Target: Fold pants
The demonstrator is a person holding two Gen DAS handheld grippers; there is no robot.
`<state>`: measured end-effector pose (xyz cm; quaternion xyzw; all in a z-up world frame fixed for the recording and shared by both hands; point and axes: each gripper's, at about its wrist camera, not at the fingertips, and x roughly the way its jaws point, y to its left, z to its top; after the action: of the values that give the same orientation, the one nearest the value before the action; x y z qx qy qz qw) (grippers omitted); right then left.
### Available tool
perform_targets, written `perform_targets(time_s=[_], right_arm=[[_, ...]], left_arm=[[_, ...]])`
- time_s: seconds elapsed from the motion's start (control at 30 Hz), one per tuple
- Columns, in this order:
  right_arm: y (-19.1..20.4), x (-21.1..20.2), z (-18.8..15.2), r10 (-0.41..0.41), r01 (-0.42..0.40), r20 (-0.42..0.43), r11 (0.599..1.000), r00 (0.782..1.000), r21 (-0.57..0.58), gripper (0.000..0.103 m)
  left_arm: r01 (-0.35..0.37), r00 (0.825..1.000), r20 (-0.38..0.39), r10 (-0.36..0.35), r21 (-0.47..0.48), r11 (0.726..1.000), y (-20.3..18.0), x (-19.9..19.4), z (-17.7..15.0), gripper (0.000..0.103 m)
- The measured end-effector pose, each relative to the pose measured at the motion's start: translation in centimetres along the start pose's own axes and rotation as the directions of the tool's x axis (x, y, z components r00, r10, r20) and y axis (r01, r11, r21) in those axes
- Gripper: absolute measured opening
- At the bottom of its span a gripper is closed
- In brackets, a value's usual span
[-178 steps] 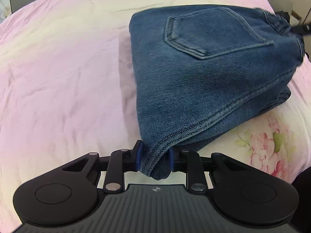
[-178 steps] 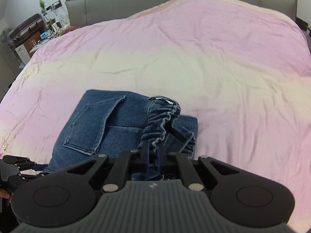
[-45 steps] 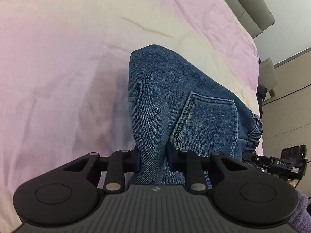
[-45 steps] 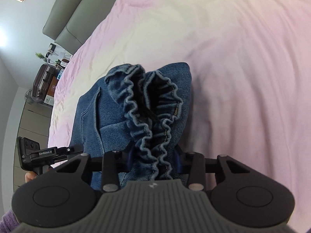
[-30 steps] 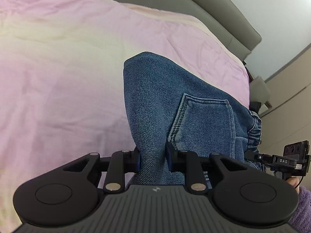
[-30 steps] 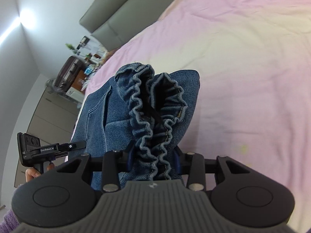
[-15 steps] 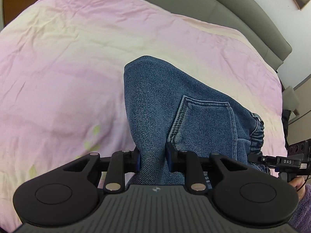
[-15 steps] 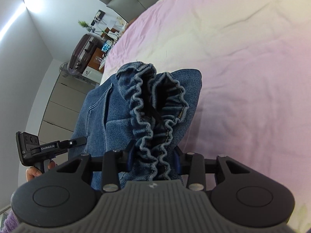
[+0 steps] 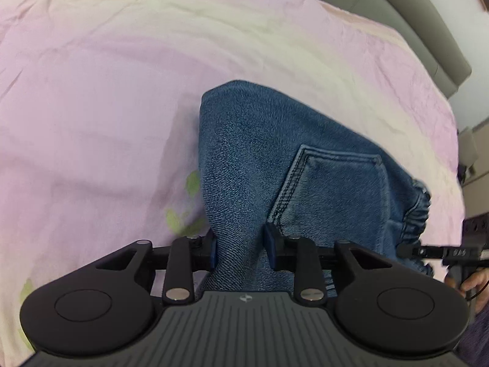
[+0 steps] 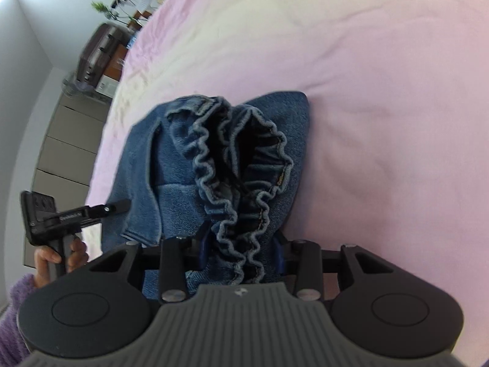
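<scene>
While the folded jeans [image 9: 275, 165] hang bunched between the two grippers over the pink bedspread [image 9: 91, 91], the left gripper [image 9: 241, 249] has a fold of plain denim sitting between its blue pads [image 9: 269, 246]. Its jaws have just been opening a bit, and the cloth still fills the gap, though I honestly can't tell if the pads are pressing on it or only touching. Back pocket [image 9: 333, 192] faces up just past that gripper, with the gathered waistband off toward the right edge of the bundle. Over on the right wrist view, the right gripper [image 10: 241, 252] is clamped on the ruffled elastic waistband [image 10: 232, 165], which sticks up in two wavy ridges. Left hand [image 10: 58, 255], purple sleeve [image 10: 12, 302], shows at the lower left there, holding its gripper's handle. Grey headboard [image 9: 412, 21] runs along the bed's far edge.
</scene>
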<state>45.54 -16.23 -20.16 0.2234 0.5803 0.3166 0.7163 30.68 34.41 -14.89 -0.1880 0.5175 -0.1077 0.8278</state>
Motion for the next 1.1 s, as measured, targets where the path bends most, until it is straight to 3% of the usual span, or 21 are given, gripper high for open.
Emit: perform_targets(time_s=[0.17,0.27,0.33,0.4,0.6,0.83,0.93,1.0,1.1], right_arm=[[-0.7,1.5,0.2,-0.016,0.015,0.004,0.999,1.000,0.034,0.038],[0.3,1.1,0.3,-0.054,0.054,0.003,0.998,0.999,0.026,0.046],[1.1,0.4,0.4,-0.087,0.086,0.012,0.996,0.996,0.012,0.058],[2.0,-0.6,0.4,-0.117,0.118,0.028,0.993,0.993,-0.012,0.059],[8.8,-5.1,0.3,-0.233,0.263,0.151,0.939,0.961,-0.223,0.068],[17.1,-14.0,-5.0,-0.208,0.371,0.381,0.825,0.901,-0.426,0.077],[19.6,-17.5,-8.6,-0.179,0.409,0.463,0.786,0.868,-0.463,0.081],[20.6,-19.6,-11.3,-0.157,0.434,0.517,0.766,0.841,-0.475,0.085],[21.5,-22.3,-15.8,-0.112,0.465,0.587,0.733,0.802,-0.496,0.090]], left_arm=[[-0.022,1.000,0.008,0.022,-0.029,0.999,-0.3,0.5,-0.2,0.046],[-0.088,0.996,0.034,0.088,-0.015,0.996,-1.2,-0.3,-0.6,0.057],[-0.130,0.991,0.035,0.130,-0.012,0.991,-2.3,-1.0,-0.6,0.058],[-0.186,0.982,0.044,0.186,0.006,0.982,-3.2,-2.2,-0.8,0.058],[-0.282,0.948,0.173,0.266,0.079,0.956,-7.8,-8.6,-1.9,0.058],[-0.410,0.851,0.430,0.302,0.185,0.893,-16.2,-18.0,-6.2,0.053],[-0.446,0.789,0.541,0.292,0.177,0.877,-19.9,-21.2,-9.2,0.056],[-0.464,0.756,0.588,0.287,0.173,0.869,-22.1,-22.8,-11.3,0.070],[-0.512,0.686,0.669,0.287,0.163,0.843,-24.9,-24.3,-14.7,0.086]])
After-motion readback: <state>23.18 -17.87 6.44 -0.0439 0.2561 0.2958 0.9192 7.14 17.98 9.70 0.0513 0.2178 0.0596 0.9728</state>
